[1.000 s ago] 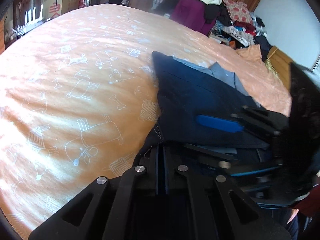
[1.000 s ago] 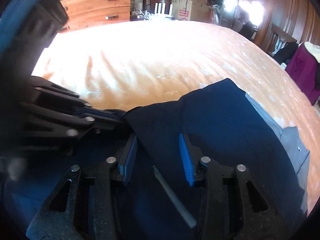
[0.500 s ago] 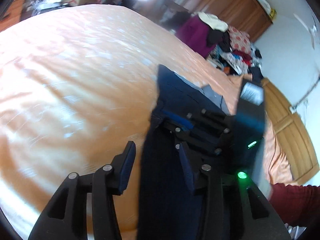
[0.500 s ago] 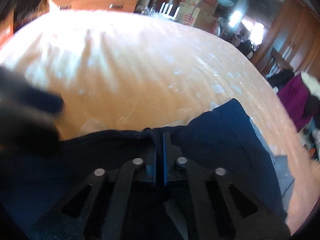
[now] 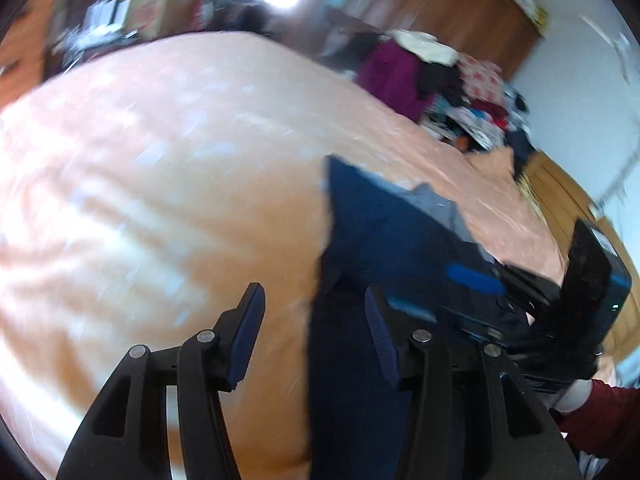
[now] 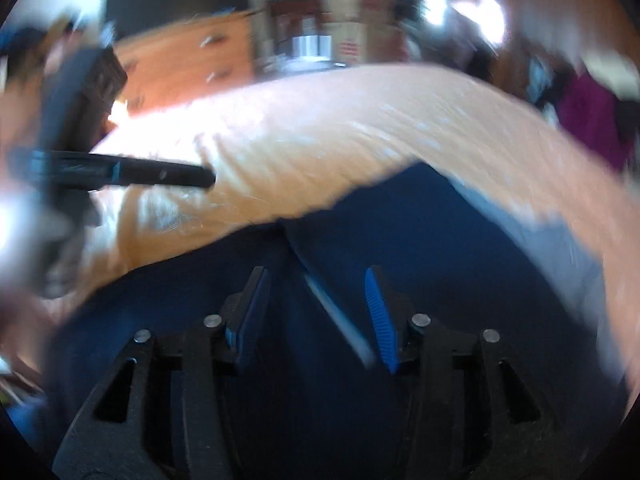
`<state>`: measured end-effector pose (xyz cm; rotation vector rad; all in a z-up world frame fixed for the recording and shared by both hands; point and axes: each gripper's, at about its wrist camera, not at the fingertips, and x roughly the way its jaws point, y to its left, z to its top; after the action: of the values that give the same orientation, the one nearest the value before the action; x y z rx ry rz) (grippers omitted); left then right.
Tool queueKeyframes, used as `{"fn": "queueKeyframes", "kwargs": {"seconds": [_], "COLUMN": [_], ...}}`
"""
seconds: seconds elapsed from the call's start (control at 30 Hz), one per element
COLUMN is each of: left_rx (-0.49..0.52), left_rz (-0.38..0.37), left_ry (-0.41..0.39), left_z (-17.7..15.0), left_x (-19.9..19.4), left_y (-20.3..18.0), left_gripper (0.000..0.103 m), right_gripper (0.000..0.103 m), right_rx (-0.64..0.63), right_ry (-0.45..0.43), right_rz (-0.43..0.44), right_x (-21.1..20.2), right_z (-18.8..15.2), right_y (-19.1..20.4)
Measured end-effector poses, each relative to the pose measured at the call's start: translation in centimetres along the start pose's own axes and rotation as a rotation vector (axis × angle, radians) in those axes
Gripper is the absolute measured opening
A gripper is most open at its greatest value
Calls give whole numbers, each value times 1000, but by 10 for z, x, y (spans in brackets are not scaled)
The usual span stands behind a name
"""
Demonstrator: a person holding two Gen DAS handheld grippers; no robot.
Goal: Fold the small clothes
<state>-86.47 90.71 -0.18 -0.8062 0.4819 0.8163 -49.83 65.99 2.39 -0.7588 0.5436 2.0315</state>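
Observation:
A dark navy garment (image 5: pixel 384 232) with a grey lining edge lies folded on the orange bedspread (image 5: pixel 160 184). My left gripper (image 5: pixel 316 308) is open above the garment's left edge, nothing between its fingers. In the left wrist view the right gripper (image 5: pixel 480 280) rests on the garment at the right. In the right wrist view my right gripper (image 6: pixel 316 292) stands open over the navy garment (image 6: pixel 400 232), with a pale strip of cloth lying between the fingers. The left gripper (image 6: pixel 184 176) shows at the left, over the bedspread. Both views are blurred by motion.
A pile of clothes (image 5: pixel 440 80) with a purple piece sits beyond the bed's far side. A wooden dresser (image 6: pixel 192 60) and cardboard boxes (image 6: pixel 352 32) stand behind the bed. A person's red sleeve (image 5: pixel 600 408) is at the lower right.
The left gripper, shut on the garment one second ago, has opened and pulled left off it. The right gripper shut on the fabric half a second ago and is now open again.

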Motion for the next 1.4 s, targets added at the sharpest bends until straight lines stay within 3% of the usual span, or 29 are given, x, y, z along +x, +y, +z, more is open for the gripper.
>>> {"fn": "queueKeyframes", "kwargs": {"seconds": [0.1, 0.2, 0.3, 0.33, 0.37, 0.43, 0.5, 0.57, 0.67, 0.77, 0.87, 1.03, 1.07, 1.1, 1.13, 1.2, 1.27, 1.4], "left_rx": [113, 114, 140, 123, 104, 64, 39, 57, 91, 65, 33, 15, 7, -3, -12, -14, -9, -18], "left_rz": [-63, -144, -71, -66, -86, -98, -78, -61, -48, -57, -100, -138, -145, -154, -158, -156, -162, -164], "left_ry": [20, 104, 273, 313, 297, 291, 293, 282, 256, 244, 247, 270, 272, 274, 280, 286, 286, 280], "left_z": [28, 40, 22, 14, 12, 16, 16, 17, 17, 17, 12, 1, -1, -2, -3, -3, -2, -4], "left_x": [25, 69, 120, 131, 130, 125, 122, 117, 104, 93, 83, 82, 85, 89, 93, 95, 91, 87], "left_y": [-28, -41, -36, -28, -24, -16, -12, -15, -25, -24, -26, -36, -37, -38, -40, -42, -42, -38], "left_gripper": [52, 52, 48, 45, 45, 40, 35, 35, 45, 46, 46, 47, 47, 47, 47, 47, 48, 50], "right_gripper": [28, 21, 19, 9, 4, 0, 6, 8, 9, 15, 16, 35, 31, 12, 0, 0, 0, 0], "right_rx": [261, 478, 593, 657, 737, 802, 799, 789, 776, 786, 778, 713, 736, 773, 816, 908, 951, 1084], "right_ry": [-9, -2, 48, 83, 93, 64, 28, -32, -80, -80, -49, 0, 52, 50, 34, -32, -74, -66], "right_rz": [-5, -110, -237, -236, -220, -201, -203, -182, -158, -85, 17, 132, 115, 110, 115, 100, 31, -174], "right_x": [-35, -71, -98, -102, -110, -125, -143, -158, -161, -147, -124, -72, -57, -56, -62, -90, -128, -170], "right_z": [-39, -94, -147, -169, -194, -208, -205, -196, -184, -177, -169, -145, -153, -162, -171, -200, -230, -284], "right_y": [-67, -138, -188, -207, -223, -232, -230, -230, -243, -259, -248, -220, -220, -225, -231, -245, -254, -282]}}
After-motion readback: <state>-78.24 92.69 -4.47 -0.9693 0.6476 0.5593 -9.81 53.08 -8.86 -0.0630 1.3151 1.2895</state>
